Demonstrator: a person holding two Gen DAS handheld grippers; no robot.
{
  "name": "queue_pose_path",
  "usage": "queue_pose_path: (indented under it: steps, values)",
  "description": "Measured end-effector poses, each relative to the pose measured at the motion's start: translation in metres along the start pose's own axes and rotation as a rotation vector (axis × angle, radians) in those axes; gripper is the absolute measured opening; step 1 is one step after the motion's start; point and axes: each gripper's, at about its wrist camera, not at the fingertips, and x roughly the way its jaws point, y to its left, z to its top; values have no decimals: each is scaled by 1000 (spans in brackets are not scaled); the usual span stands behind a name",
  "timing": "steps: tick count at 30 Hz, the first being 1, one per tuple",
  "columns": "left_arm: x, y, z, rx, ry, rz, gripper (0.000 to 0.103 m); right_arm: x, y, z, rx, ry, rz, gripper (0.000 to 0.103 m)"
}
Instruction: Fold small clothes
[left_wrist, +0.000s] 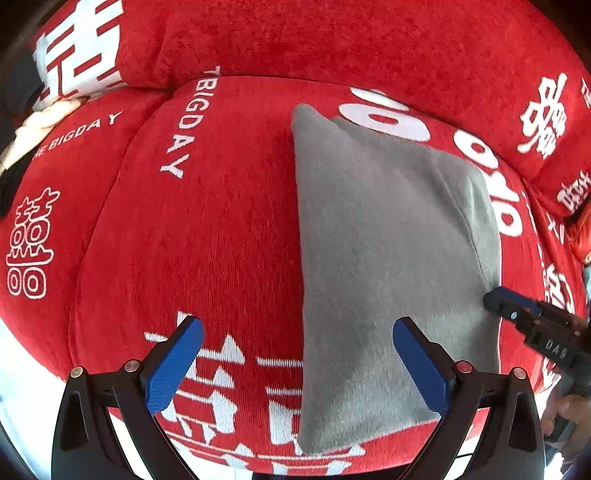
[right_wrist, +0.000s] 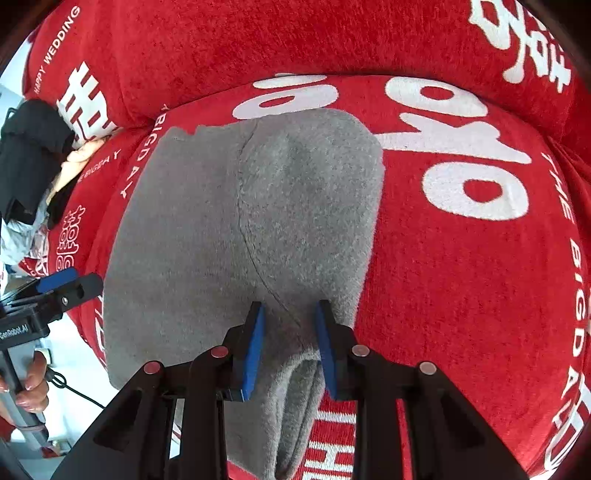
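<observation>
A grey fleecy garment (left_wrist: 384, 236) lies folded on a red sofa seat cushion (left_wrist: 207, 221) printed with white characters. My left gripper (left_wrist: 297, 325) hangs open and wide over the garment's near left edge, with nothing between its blue pads and one pad on each side of that edge. In the right wrist view the grey garment (right_wrist: 258, 206) shows a curved seam. Its near right corner is bunched up between the blue pads of my right gripper (right_wrist: 290, 314), which is shut on it. The right gripper (left_wrist: 498, 299) also shows at the garment's right edge.
The red sofa backrest (left_wrist: 332, 44) rises behind the seat. A pile of black and cream clothes (right_wrist: 33, 158) sits at the far left of the seat. A person's hand (right_wrist: 31, 384) holds the left gripper's handle over pale floor (right_wrist: 74, 369).
</observation>
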Motion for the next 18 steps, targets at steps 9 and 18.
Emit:
queue_pose_path:
  steps: [9, 18]
  values:
    - [-27, -11, -18, 53, 17, 9, 103, -31, -25, -21, 174, 77, 7, 53]
    - [-79, -24, -28, 86, 12, 5, 103, -72, -10, -46, 222, 122, -15, 81]
